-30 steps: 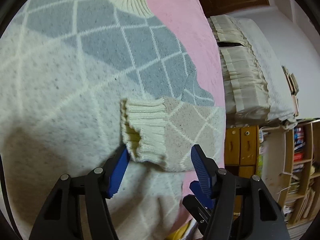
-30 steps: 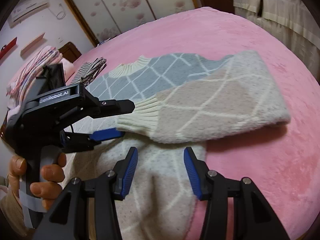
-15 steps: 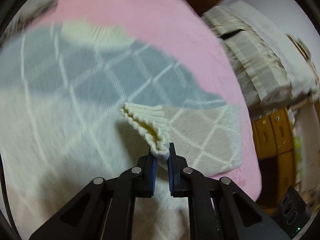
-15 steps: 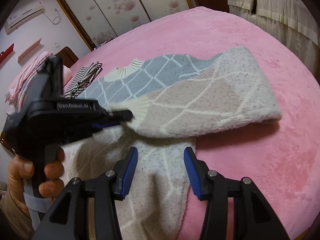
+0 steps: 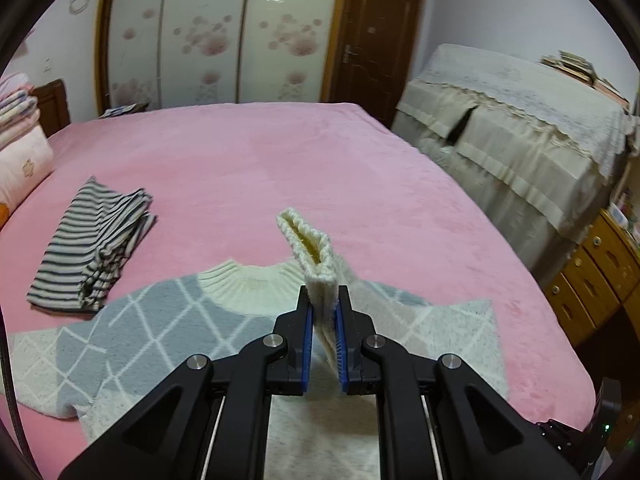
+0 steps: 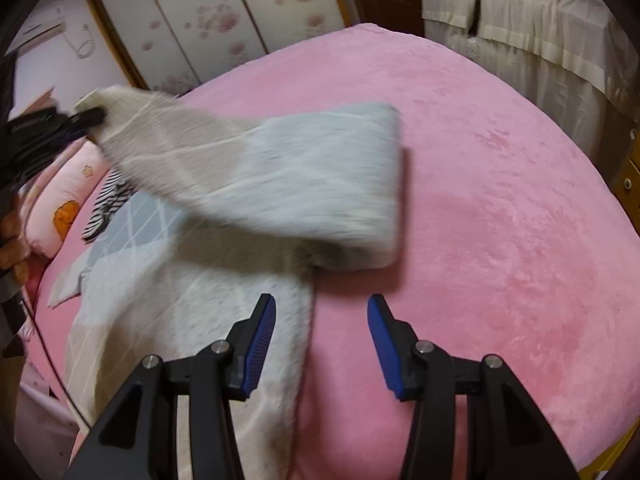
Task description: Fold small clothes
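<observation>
A knit sweater (image 5: 160,332) in grey, beige and cream diamonds lies on the pink bed (image 5: 280,160). My left gripper (image 5: 323,312) is shut on the cream ribbed cuff (image 5: 310,248) of one sleeve and holds it up above the sweater's body. In the right wrist view that sleeve (image 6: 280,176) hangs lifted and blurred, running from the left gripper (image 6: 86,116) at the upper left down to the shoulder. My right gripper (image 6: 322,316) stands open low over the sweater's right edge (image 6: 224,320), with nothing between its fingers.
A folded striped garment (image 5: 92,248) lies on the bed left of the sweater. Pillows and folded bedding (image 5: 20,152) are at the far left. A cloth-covered piece of furniture (image 5: 520,128) and wooden drawers (image 5: 600,272) stand right of the bed.
The left gripper closed on the sleeve cuff and raised it off the sweater, tipping up toward the room. The right gripper shifted slightly and stayed open.
</observation>
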### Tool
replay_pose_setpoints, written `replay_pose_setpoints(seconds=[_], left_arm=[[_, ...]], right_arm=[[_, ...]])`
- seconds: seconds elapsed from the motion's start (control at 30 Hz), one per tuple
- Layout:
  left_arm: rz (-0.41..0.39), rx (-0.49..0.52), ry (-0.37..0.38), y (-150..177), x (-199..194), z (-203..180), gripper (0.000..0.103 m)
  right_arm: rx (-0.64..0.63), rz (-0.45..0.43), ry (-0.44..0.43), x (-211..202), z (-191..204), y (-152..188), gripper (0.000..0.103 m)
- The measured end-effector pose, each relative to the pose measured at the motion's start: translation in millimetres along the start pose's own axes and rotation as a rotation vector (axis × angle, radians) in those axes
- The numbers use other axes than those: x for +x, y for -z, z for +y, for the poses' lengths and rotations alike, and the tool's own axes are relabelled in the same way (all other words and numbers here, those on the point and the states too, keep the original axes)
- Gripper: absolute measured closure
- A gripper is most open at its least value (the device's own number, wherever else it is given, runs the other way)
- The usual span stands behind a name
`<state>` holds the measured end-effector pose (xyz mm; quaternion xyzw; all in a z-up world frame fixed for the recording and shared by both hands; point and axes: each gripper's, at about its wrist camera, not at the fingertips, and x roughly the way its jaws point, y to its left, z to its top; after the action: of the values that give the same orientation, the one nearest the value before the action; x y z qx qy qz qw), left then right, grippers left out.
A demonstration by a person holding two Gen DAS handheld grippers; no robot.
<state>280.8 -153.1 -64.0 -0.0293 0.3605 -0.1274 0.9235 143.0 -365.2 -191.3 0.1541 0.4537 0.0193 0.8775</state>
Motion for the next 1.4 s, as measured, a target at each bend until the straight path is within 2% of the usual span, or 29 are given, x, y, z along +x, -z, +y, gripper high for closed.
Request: replay_pose_setpoints(seconds=[0.2, 0.33, 0.53, 0.63, 0.7, 0.73, 0.87, 1.03, 1.2, 1.4], left_arm=[[0.023, -0.048, -0.013, 10, 10, 34, 0.095], [0.003, -0.030, -0.049, 13, 2, 52, 0.095], [-0.036, -0.053, -0.099, 1, -2, 81, 0.095], [-0.033, -0.080, -0.118, 1, 1, 99, 0.095], [-0.028, -0.089, -0.128, 3, 6, 109, 0.095], [-0.024, -0.093, -0.128, 5, 8, 114, 0.095], [-0.006, -0.101, -0.129, 17, 22, 131, 0.095], [-0.001, -0.124, -0.118, 34, 40, 152, 0.095], [0.070, -0.192, -0.127, 61, 65, 180, 0.095], [0.132, -0.247, -0.123, 88, 82, 202, 0.095]], right_arm=[[0.050, 0.035, -0.031, 25, -5, -10, 0.055], [0.058, 0.039, -0.030, 37, -3, -14, 0.055], [0.017, 0.049, -0.022, 54, 8, -16, 0.056], [0.000, 0.030, 0.001, 55, 12, -16, 0.067], [-0.010, 0.011, 0.021, 55, 16, -17, 0.069], [-0.016, 0.003, 0.024, 55, 17, -17, 0.074], [-0.071, -0.032, 0.069, 51, 27, -15, 0.084], [-0.068, -0.074, 0.117, 44, 28, -11, 0.087], [0.001, -0.056, 0.120, 50, 17, -5, 0.087], [-0.003, -0.053, 0.133, 54, 19, -7, 0.087]])
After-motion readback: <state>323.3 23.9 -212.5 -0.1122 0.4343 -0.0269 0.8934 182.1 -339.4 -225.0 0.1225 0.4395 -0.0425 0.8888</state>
